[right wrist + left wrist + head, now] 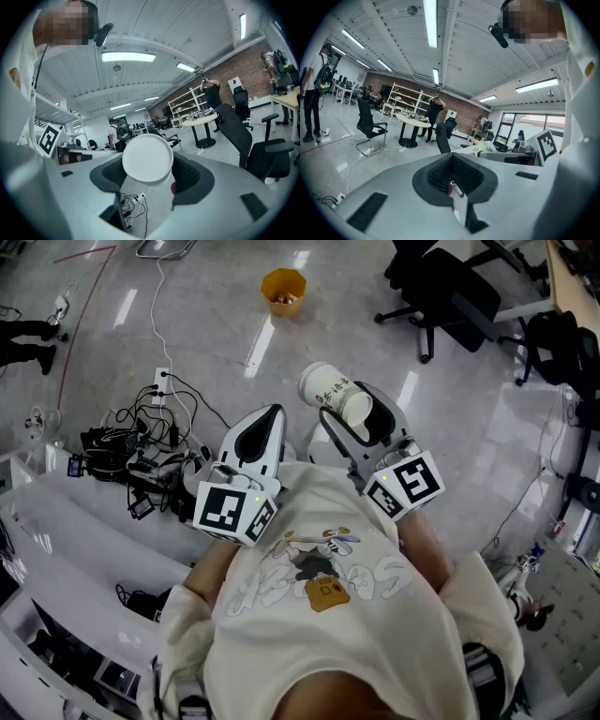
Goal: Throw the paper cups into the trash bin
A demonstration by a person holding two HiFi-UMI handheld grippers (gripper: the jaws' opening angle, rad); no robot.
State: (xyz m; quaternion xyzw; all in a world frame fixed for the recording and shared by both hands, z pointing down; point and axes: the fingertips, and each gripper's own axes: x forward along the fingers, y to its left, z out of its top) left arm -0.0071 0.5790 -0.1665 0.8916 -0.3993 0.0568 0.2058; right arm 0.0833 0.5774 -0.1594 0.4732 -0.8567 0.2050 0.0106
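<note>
Noting yellow trash bin (283, 289) well ahead on floor. Clamping right gripper (352, 411) wide across paper cup (333, 392), mid-air; carrying left gripper (266, 422) pinched together, empty. Judging cup light, thin-walled, crushable: gripping softly mid-wall.

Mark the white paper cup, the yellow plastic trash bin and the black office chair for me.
white paper cup (336, 395): head view, on its printed side wall.
yellow plastic trash bin (281, 279): head view, on its inner wall near the rim.
black office chair (448, 287): head view, on the seat area.
</note>
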